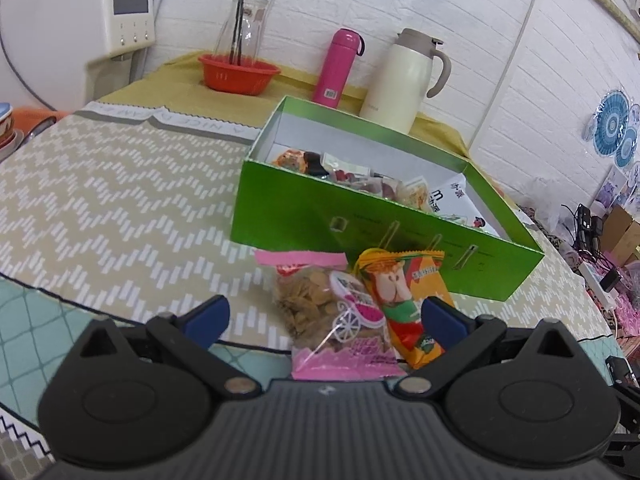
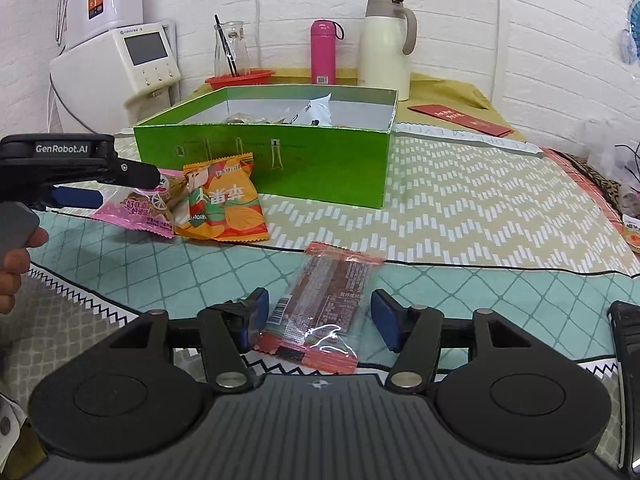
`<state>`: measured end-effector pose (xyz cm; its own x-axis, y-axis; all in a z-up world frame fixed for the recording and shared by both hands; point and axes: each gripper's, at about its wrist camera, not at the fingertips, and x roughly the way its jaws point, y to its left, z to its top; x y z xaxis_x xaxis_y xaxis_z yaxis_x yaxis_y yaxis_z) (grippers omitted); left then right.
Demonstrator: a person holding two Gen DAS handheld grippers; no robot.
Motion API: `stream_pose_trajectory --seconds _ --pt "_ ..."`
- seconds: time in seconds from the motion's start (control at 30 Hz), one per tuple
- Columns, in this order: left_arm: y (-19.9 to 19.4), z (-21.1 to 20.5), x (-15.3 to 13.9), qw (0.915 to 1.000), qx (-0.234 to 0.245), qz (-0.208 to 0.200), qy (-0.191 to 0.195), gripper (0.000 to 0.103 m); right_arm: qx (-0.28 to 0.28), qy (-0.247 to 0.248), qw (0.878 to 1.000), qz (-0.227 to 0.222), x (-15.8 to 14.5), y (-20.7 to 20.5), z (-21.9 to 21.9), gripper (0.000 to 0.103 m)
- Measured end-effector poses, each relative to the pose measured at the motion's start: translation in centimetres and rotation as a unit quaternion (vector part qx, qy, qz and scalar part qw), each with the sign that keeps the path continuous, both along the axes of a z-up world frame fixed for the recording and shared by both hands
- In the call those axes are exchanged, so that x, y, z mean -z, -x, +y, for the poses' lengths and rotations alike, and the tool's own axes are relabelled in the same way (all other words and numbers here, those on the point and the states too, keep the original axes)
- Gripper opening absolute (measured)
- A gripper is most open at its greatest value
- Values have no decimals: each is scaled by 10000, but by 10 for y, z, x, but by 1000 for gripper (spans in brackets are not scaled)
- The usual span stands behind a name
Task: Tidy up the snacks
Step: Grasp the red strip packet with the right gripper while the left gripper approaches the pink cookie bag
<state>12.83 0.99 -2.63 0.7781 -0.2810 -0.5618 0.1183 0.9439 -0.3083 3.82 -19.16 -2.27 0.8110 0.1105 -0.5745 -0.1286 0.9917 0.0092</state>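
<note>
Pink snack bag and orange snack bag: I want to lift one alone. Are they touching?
Touching. The left wrist view shows the orange snack bag pressed along the pink snack bag, with no gap.

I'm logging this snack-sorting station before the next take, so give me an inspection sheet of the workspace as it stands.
Surface: patterned tablecloth, zigzag and teal diamond zones.
Job's things: open green box holding several snacks; pink snack bag and orange snack bag side by side before it; clear red-edged bar packet nearer the edge.
Clutter: red basket with glass carafe, pink bottle, cream thermos jug, red envelope.
Grippers: left gripper open around both bags; right gripper open astride the bar packet.
Cables: tangle at far right.
Surroundings: white brick wall, white appliance with screen.
</note>
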Motion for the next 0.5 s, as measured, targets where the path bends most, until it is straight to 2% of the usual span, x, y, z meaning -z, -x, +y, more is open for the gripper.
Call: stream_pose_trajectory --seconds 0.17,0.2,0.23,0.27,0.3,0.37,0.5 --pt "-3 0 3 10000 48 -4 19 100 3 6 10000 89 4 -4 2 102" --pt "-4 1 4 10000 90 -8 34 98 -15 34 10000 77 4 -4 3 103" --pt "-4 1 5 9999 141 7 52 90 -26 63 9999 76 5 -3 4 103" --pt "-5 2 6 9997 220 31 91 78 -29 79 9999 75 5 -4 5 103" --pt "-6 2 7 9994 301 102 158 60 -35 76 9999 75 5 -4 6 103" --pt "-8 6 9 9987 350 178 336 59 -43 65 9999 74 4 -4 6 103" --pt "1 8 7 9981 500 171 306 51 -52 65 9999 65 4 -3 7 103"
